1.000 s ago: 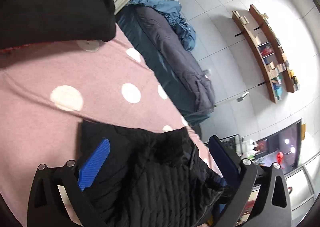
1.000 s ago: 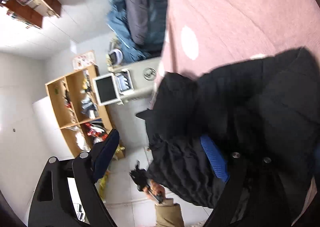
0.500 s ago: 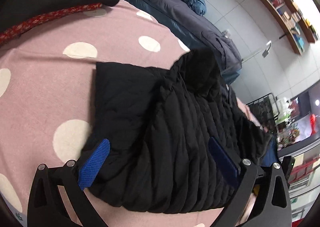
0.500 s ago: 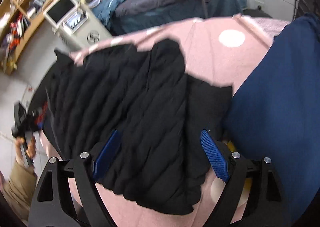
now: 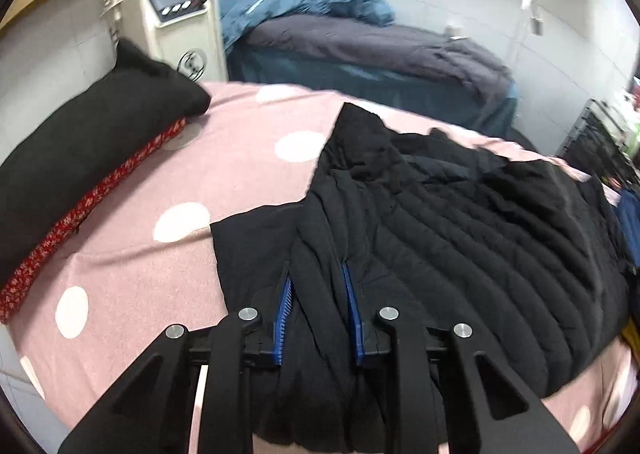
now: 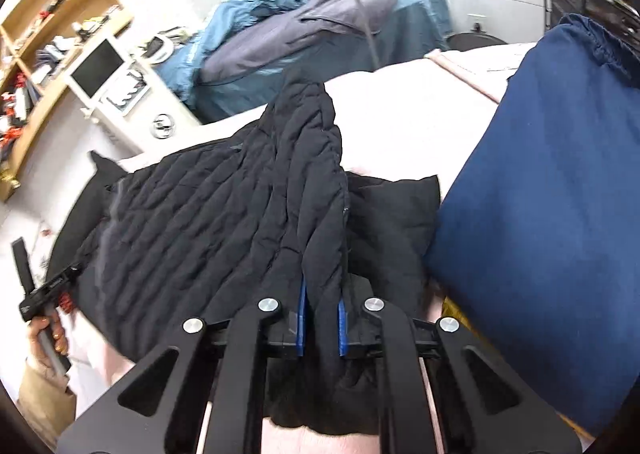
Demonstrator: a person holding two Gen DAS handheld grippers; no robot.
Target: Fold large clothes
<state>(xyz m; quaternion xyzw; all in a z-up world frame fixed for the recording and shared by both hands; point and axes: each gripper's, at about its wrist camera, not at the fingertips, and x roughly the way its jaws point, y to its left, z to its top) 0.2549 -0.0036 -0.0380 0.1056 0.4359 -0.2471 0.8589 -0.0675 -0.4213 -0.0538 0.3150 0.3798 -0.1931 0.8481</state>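
A black quilted puffer jacket (image 5: pixel 460 238) lies spread on a pink bed cover with white dots (image 5: pixel 224 157). My left gripper (image 5: pixel 318 302) is shut on a bunched fold at the jacket's near left edge. In the right wrist view the same jacket (image 6: pixel 208 213) stretches away to the left. My right gripper (image 6: pixel 322 314) is shut on a fold at the jacket's near right edge. Both blue pads press into the fabric.
A black folded garment over red patterned cloth (image 5: pixel 80 149) lies on the cover at the left. A navy blue garment (image 6: pixel 552 189) lies close on the right. A white machine with a screen (image 5: pixel 164 9) and a second bed with dark bedding (image 5: pixel 380 53) stand behind.
Both grippers were open half a second ago and have now closed on the jacket's near edge. The views swung from tilted to level over the bed.
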